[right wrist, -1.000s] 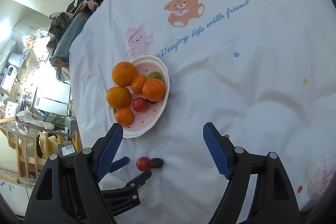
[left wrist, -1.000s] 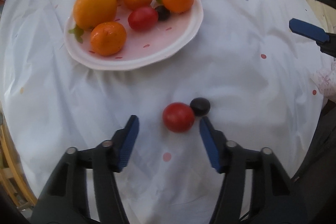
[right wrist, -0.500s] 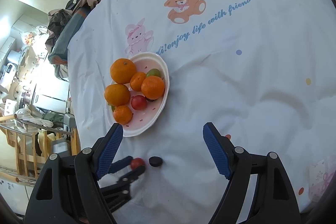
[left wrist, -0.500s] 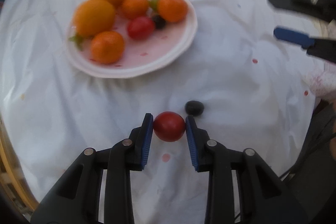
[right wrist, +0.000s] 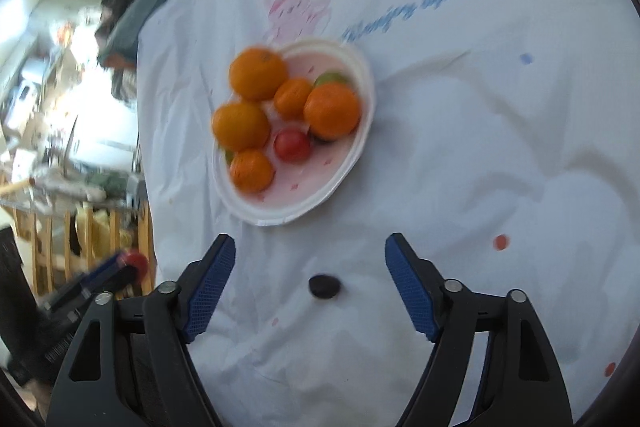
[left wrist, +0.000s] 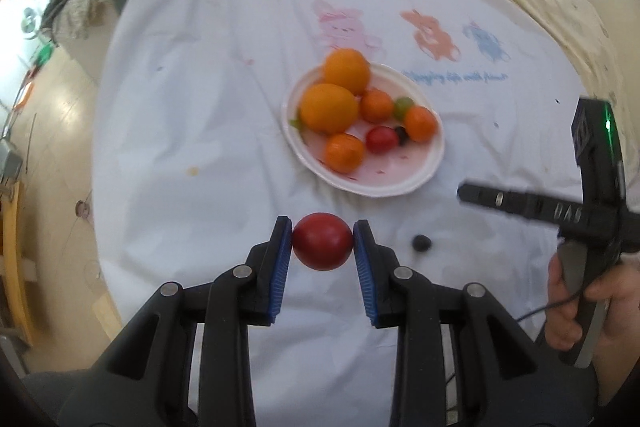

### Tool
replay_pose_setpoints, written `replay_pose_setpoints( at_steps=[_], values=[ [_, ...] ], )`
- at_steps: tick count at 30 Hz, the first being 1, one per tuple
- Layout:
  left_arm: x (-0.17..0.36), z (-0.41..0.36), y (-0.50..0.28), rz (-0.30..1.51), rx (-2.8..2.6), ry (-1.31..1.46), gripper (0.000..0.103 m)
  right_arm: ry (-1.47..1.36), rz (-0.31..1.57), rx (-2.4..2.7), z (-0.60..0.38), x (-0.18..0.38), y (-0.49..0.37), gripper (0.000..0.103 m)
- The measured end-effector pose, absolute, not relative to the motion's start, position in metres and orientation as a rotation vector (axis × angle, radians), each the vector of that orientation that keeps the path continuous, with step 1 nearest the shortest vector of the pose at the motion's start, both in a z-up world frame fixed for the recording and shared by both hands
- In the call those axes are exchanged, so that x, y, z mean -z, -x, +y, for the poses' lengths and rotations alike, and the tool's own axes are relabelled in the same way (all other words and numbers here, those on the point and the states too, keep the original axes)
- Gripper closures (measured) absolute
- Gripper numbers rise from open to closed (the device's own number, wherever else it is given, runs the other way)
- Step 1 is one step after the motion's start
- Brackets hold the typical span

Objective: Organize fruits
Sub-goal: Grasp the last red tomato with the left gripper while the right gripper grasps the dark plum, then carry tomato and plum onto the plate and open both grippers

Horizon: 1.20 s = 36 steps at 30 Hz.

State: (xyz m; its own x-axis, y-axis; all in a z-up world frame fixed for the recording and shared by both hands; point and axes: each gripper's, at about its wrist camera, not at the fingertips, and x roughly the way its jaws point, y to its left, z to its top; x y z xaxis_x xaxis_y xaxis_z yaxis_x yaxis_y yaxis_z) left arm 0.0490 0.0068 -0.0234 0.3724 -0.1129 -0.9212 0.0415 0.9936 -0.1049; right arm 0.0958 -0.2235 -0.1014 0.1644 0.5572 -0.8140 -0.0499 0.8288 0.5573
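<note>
Between the blue pads of the left gripper [left wrist: 322,247] sits a round red tomato-like fruit [left wrist: 322,246], pinched firmly and held clear of the white cartoon-printed tablecloth [left wrist: 192,99], with the white oval plate of oranges and small fruits [left wrist: 434,163] lying straight ahead of it and a little to its right. Just beside that spot a small dark round fruit [right wrist: 324,286] rests on the cloth, and the right gripper [right wrist: 310,285] is nearer, its jaws closing either side of it but not yet touching; being round, the fruit offers no long axis to line up with.
</note>
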Motion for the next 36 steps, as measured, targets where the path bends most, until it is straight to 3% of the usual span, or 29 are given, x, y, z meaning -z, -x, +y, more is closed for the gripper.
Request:
replay_pose_setpoints(
  at_steps=[10, 12, 16, 17, 36],
  values=[
    [0.052, 0.015, -0.049, 1.232, 0.058, 0.120, 0.076, -0.330, 1.484, -0.461, -0.193, 0.139, -0.090, 0.053],
    [0.053, 0.016, -0.050, 1.232, 0.060, 0.132, 0.076, -0.268, 1.519, -0.467, -0.184, 0.148, -0.089, 0.069],
    [0.056, 0.014, -0.052, 1.232, 0.050, 0.115, 0.076, -0.188, 1.508, -0.462, -0.177, 0.149, -0.089, 0.071],
    [0.056, 0.013, -0.052, 1.228, 0.046, 0.105, 0.076, -0.174, 1.510, -0.458, -0.176, 0.149, -0.088, 0.077],
    [0.067, -0.002, -0.044, 1.208, 0.052, -0.001, 0.076, -0.319, 1.398, -0.501, -0.208, 0.106, -0.090, 0.078]
  ],
)
